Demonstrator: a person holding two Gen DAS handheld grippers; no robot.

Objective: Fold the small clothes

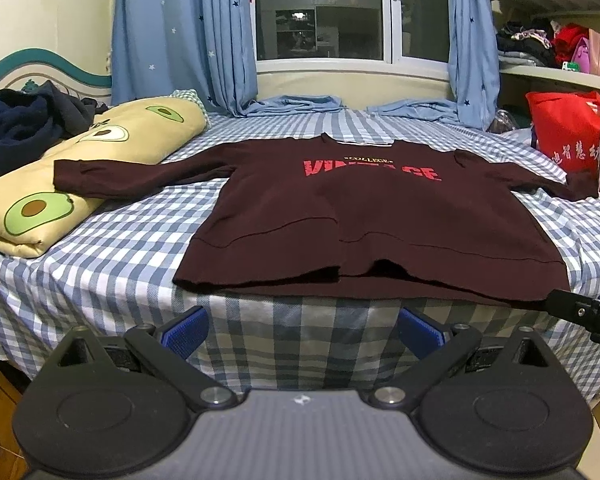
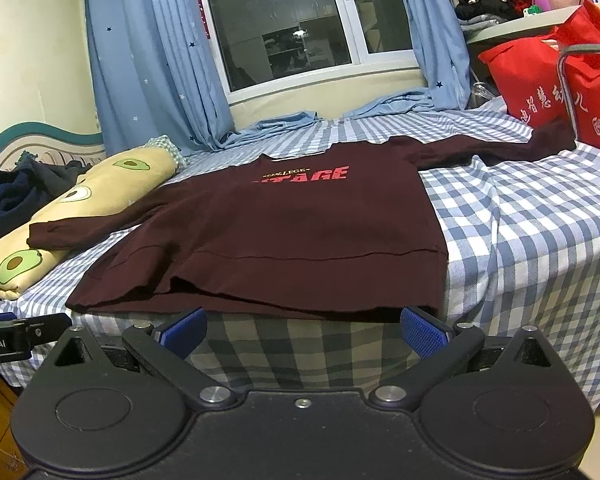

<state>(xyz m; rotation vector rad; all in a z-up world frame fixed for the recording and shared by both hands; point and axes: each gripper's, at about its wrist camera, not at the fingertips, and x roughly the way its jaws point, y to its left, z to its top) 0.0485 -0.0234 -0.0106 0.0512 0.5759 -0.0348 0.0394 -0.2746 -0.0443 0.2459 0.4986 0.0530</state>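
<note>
A dark maroon sweatshirt (image 1: 372,216) (image 2: 292,228) with red "VINTAGE" lettering lies flat, front up, on the checked bed, both sleeves spread out. Its hem runs along the bed's near edge. The left sleeve rests on the avocado-print pillow (image 1: 80,168); the right cuff reaches the red bag (image 2: 540,72). My left gripper (image 1: 300,332) is open, just below the hem's middle, with nothing between its blue pads. My right gripper (image 2: 304,330) is open too, below the hem's right half, holding nothing.
The bed (image 1: 112,256) wears a blue-and-white checked sheet. A heap of dark clothes (image 1: 24,124) tops the pillow at the far left. Red bags (image 1: 572,140) stand at the bed's right side. Blue star curtains (image 2: 156,60) and a window are behind.
</note>
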